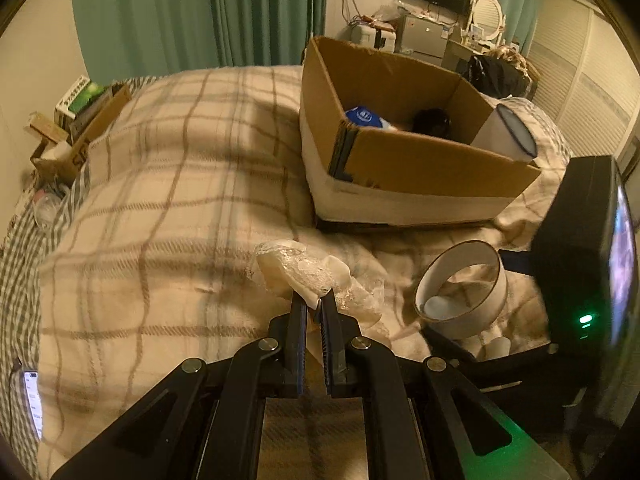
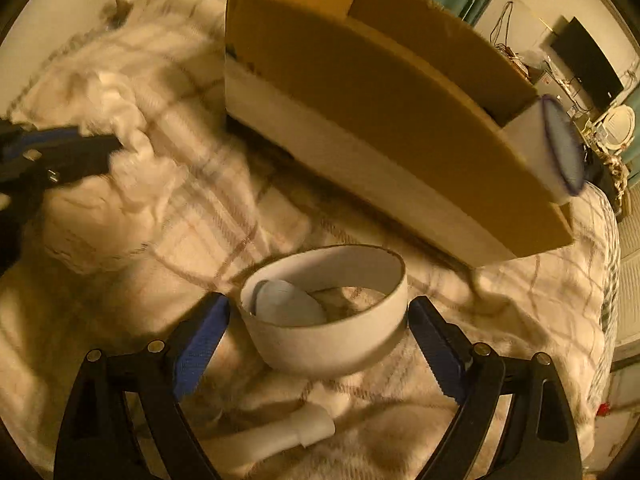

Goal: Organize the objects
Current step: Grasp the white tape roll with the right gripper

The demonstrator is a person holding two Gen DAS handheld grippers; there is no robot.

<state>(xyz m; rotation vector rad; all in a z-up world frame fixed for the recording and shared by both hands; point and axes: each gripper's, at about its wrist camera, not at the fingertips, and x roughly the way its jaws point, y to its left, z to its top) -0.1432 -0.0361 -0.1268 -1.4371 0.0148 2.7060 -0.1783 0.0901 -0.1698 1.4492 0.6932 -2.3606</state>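
My left gripper (image 1: 314, 300) is shut on a crumpled white lacy cloth (image 1: 304, 272), held just above the plaid blanket (image 1: 160, 220). From the right wrist view that left gripper (image 2: 112, 148) and the cloth (image 2: 132, 132) show blurred at the left. A white controller with a wide ring (image 2: 328, 344) lies on the blanket, its handle (image 2: 280, 436) pointing towards me. My right gripper (image 2: 320, 300) is open, one blue pad on each side of the ring, close to it but not pressing. The left wrist view shows the ring (image 1: 460, 292) with the right gripper (image 1: 466, 294) around it.
An open cardboard box (image 1: 420, 160) stands on the bed behind, holding a blue-and-white item (image 1: 364, 118) and a dark item (image 1: 432, 120). A white cylinder with a dark rim (image 1: 508, 132) leans at its right corner. A lit phone (image 1: 32, 404) lies at the left edge.
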